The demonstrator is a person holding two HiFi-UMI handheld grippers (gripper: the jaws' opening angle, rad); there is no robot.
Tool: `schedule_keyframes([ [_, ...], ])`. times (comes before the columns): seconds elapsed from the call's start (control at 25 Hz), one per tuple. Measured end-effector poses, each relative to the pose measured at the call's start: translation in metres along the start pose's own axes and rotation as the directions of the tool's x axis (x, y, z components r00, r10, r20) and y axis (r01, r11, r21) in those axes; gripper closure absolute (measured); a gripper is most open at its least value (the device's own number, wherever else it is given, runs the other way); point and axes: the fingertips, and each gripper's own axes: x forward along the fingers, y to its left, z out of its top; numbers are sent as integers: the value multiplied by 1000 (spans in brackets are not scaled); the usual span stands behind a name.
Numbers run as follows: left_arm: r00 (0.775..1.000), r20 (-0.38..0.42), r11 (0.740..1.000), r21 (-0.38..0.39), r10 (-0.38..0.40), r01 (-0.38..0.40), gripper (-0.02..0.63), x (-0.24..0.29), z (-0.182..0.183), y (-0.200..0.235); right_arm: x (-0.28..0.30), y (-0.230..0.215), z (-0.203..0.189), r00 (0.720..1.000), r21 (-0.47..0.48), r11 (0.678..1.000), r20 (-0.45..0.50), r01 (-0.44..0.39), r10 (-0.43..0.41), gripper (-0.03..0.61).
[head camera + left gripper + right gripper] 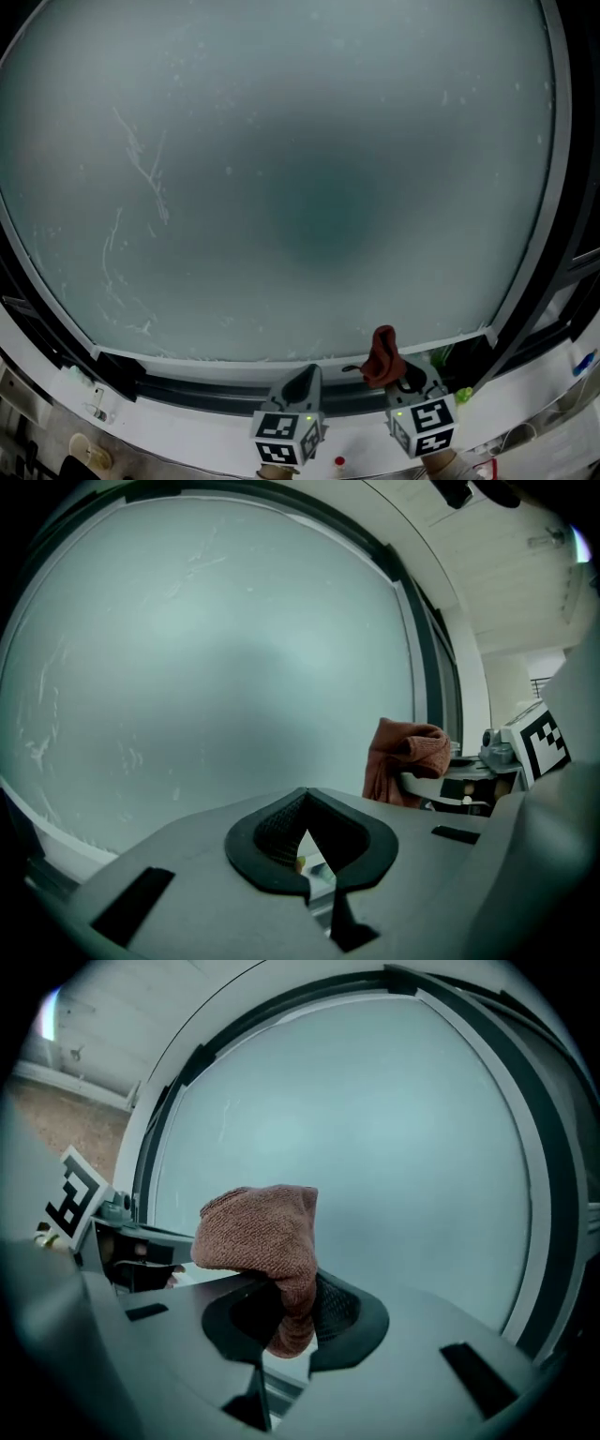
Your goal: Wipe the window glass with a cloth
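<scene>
Head view: I am holding the left gripper (pixel 302 382) and right gripper (pixel 405 380) low by the frame; the window glass (pixel 281 187) is showing streaks.
Left gripper view: the jaws are sitting pressed together, empty.
Right gripper view: the jaws are pinching the cloth (pixel 267 1241), apparently short of the pane.
Step, I judge: approaching. Next: pressing the cloth onto the glass.
</scene>
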Motion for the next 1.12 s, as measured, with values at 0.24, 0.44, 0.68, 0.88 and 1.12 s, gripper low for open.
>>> schedule_keyframes([
  [0.24, 1000, -3, 1000, -20, 5, -5, 609, -16, -11, 1, -18, 14, -17, 1000, 78, 997, 0, -30, 30, 531],
  [0.44, 1000, 5, 999, -32, 16, -16, 609, -30, -19, 1, -35, 25, -15, 998, 112, 992, 32, -64, 60, 531],
  [0.68, 1000, -5, 999, -25, 21, -21, 609, -38, -28, -3, -46, 29, -13, 994, 108, 990, 58, -95, 89, 531],
  [0.88, 999, -2, 999, -29, 34, -34, 609, -42, -34, -3, -50, 36, -16, 992, 80, 989, 28, -123, 121, 531],
  [1.12, 1000, -4, 999, -17, 30, -30, 609, -49, -31, -8, -54, 35, -23, 992, 121, 985, 40, -123, 119, 531],
])
